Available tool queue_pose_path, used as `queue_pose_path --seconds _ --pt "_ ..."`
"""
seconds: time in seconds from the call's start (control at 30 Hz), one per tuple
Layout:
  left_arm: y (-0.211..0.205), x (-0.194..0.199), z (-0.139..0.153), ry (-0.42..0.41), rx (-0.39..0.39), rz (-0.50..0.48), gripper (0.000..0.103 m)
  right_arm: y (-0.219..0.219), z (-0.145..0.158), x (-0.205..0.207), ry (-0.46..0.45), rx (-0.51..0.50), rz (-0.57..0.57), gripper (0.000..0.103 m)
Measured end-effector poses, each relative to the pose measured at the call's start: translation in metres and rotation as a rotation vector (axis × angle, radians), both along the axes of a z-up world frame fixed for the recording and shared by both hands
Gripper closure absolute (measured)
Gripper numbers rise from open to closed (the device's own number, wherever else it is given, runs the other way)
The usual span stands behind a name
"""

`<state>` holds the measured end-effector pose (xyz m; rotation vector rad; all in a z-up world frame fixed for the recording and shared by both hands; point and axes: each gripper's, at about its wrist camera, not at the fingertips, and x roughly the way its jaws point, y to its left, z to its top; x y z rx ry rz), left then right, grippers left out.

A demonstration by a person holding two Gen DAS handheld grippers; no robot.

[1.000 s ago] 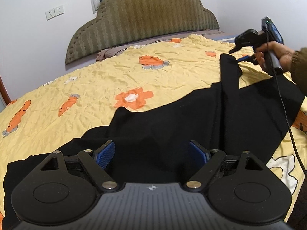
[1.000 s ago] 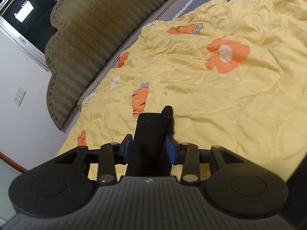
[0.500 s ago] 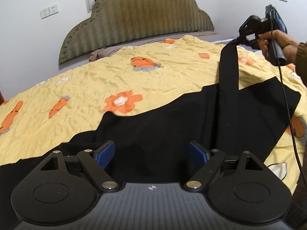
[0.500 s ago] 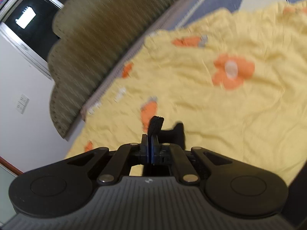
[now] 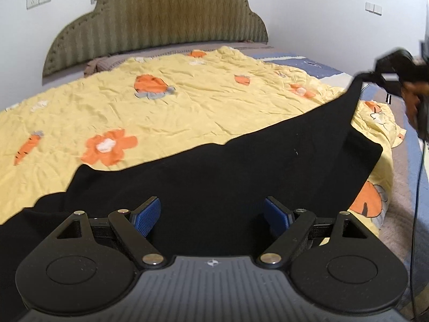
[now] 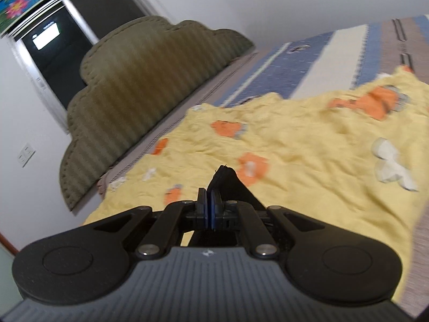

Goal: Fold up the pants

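1. While the black fabric pants (image 5: 214,177) lay spread on the yellow carrot-print quilt (image 5: 187,102), the right tool (image 6: 208,209) was pinched tight on one corner, probably to carry it over for a fold.
2. Spread wide, the left tool (image 5: 213,216) hovered empty with the cloth just ahead of and beneath it, seemingly ready to grab it.

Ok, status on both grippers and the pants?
Right gripper shut on pants, one end lifted. Left gripper open above them. Nothing in the way.
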<state>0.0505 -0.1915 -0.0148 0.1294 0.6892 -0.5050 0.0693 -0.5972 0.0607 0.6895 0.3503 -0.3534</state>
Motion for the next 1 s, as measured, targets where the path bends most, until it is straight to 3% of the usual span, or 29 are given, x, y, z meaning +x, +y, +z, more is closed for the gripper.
queue_pose_path --seconds 0.33,0.53,0.67,0.77,0.83,0.87,0.97,1.0 --pt "-0.008 -0.004 -0.007 0.031 0.033 -0.022 0.019 -0.010 -0.051 -0.077 0.041 0.086 -0.089 0.098" --pt "-0.007 -0.006 -0.006 0.031 0.047 -0.024 0.019 -0.019 -0.092 -0.102 0.088 0.178 -0.144 0.098" --pt "0.000 -0.007 -0.009 0.020 0.070 -0.003 0.019 -0.021 -0.101 -0.112 0.074 0.197 -0.178 0.100" --pt "0.014 -0.006 -0.009 0.023 0.063 0.035 0.019 -0.025 -0.101 -0.111 0.164 0.098 -0.233 0.098" --pt "0.023 -0.005 -0.007 0.034 0.049 0.063 0.019 -0.018 -0.096 -0.114 0.184 0.046 -0.201 0.097" --pt "0.027 -0.003 -0.005 0.043 0.037 0.070 0.019 -0.006 -0.088 -0.115 0.190 -0.027 -0.154 0.096" --pt "0.033 0.000 0.000 0.079 -0.009 0.080 0.019 0.072 -0.062 -0.114 0.197 -0.402 0.051 0.093" --pt "0.033 -0.001 0.002 0.081 -0.021 0.082 0.019 0.109 -0.058 -0.114 0.198 -0.577 0.136 0.092"
